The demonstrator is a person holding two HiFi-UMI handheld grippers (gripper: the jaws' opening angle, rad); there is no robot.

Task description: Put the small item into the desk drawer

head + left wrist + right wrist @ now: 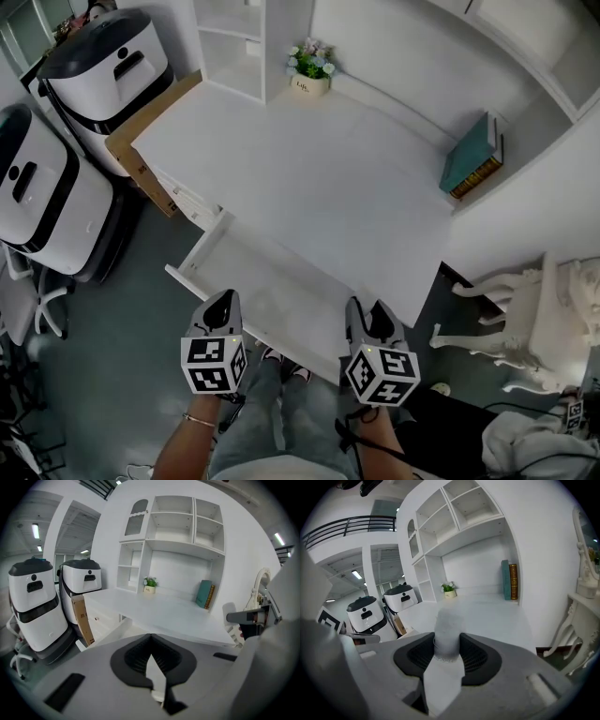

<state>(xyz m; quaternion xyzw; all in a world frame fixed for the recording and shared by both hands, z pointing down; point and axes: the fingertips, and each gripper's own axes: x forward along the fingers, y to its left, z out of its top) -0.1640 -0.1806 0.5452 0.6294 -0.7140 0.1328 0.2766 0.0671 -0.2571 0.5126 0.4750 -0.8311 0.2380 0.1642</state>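
A white table (pixel 309 178) fills the middle of the head view, backed by a white shelf unit (pixel 173 531) with bare compartments. Two white machines with dark tops (pixel 103 66) stand on the floor at the table's left end, and a cardboard sheet (pixel 141 155) leans between the nearer one and the table. A white carved chair (pixel 525 319) stands at the right. The drawer (pixel 262 281) is pulled out from the table's front edge, and its inside looks bare.

A teal book (pixel 469 155) stands against the wall at the table's right end, and a small flower pot (pixel 309 70) sits at the back beside the shelves.

Both grippers hang in front of the drawer's outer edge. The left gripper (pixel 223 305) has its fingers clenched tip to tip with nothing between them. The right gripper (pixel 370 314) grasps the item (pixel 447 630), a small white cylinder standing upright between its fingers, above and just short of the drawer.
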